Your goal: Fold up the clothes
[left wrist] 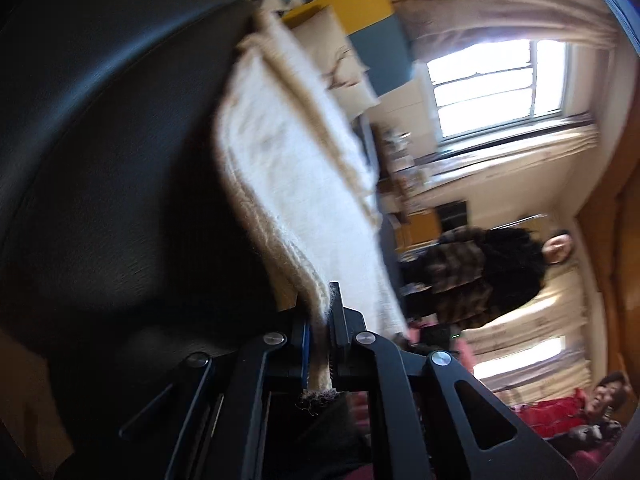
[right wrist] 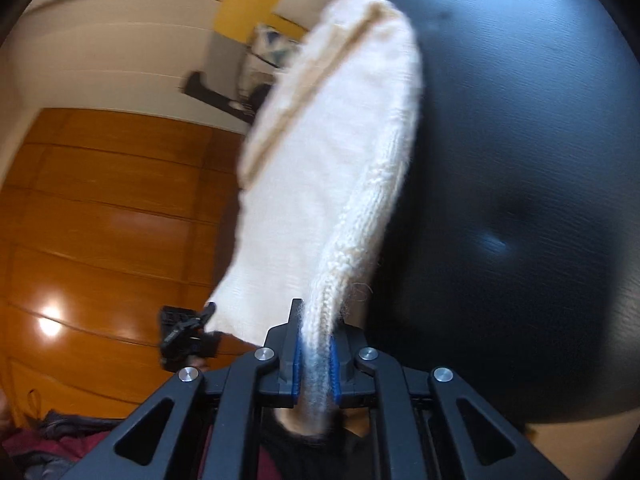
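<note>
The fingers (left wrist: 335, 320) of the left gripper (left wrist: 320, 344) are pressed together on an edge of a cream knitted garment (left wrist: 296, 184), with the ribbed hem pinched between the blue-lined pads and a tuft of knit poking out behind them. The fingers (right wrist: 290, 344) of the right gripper (right wrist: 316, 354) are likewise clamped narrow on the garment (right wrist: 332, 168), here gripping a thick ribbed knit edge that runs up and away from the pads. The garment is the landmark for everything else: it hangs lifted in the air between the two grippers, blurred, with tan stripes showing along one side of the cream cloth. Beside the garment, on the side away from the room, lies the dark black counter (left wrist: 100, 160), which the garment seems to hang clear of; in the right wrist view the same counter (right wrist: 520, 200) fills the space just beside the cloth. On the other side of the garment in the left wrist view is a bright window (left wrist: 500, 88) with pale curtains, and a person in a dark patterned top (left wrist: 472, 276) stands past the cloth's lower end. In the right wrist view an orange wooden floor (right wrist: 100, 220) lies beyond the garment, and a small black device (right wrist: 184, 336) sits near its lower corner.
</note>
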{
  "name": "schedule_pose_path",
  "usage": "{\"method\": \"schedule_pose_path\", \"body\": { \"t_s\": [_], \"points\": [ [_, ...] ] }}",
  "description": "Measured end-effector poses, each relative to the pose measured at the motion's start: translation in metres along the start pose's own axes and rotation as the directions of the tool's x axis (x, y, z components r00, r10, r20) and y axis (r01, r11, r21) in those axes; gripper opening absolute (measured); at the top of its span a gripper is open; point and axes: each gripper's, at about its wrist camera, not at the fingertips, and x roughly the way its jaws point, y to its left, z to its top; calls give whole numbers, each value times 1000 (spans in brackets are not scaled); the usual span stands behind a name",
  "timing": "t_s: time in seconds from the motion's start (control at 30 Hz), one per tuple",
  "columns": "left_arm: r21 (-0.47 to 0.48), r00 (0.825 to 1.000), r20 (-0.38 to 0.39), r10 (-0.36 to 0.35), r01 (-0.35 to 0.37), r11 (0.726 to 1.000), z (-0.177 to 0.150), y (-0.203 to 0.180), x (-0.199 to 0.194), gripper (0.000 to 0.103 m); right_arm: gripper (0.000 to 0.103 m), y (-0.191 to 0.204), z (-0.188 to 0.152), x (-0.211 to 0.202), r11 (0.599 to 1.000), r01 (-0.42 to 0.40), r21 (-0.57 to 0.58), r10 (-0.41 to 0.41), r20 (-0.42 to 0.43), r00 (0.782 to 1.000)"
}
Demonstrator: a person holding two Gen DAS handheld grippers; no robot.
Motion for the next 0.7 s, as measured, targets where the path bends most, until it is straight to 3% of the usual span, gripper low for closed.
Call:
{"method": "schedule_pose_path", "body": {
  "t_s": [0.1,0.2,0.37,0.43,0.6,0.63,0.7],
  "points": [
    [41,997,35,-64,63,997,19,-15,-5,5,9,6,6,-7,993,-121,4,120,88,989],
    [62,988,83,-128,124,990,51,-29,-4,5,9,30,28,-15,984,-169,-50,175,152,973],
    [115,962,154,-226,210,971,119,-56,7,5,9,69,107,-9,961,-241,-137,267,214,940],
    [129,959,159,-236,217,968,154,-61,22,5,9,75,143,-1,964,-218,-152,248,225,942],
    [33,985,150,-80,76,997,235,-31,80,5,9,60,222,24,977,-170,-131,199,258,945],
    [6,989,143,-43,42,999,251,-22,93,6,12,47,236,32,986,-134,-96,155,269,951],
    [-46,992,124,31,-26,999,283,-6,120,6,28,14,261,55,995,-94,32,84,247,965]
  ]
}}
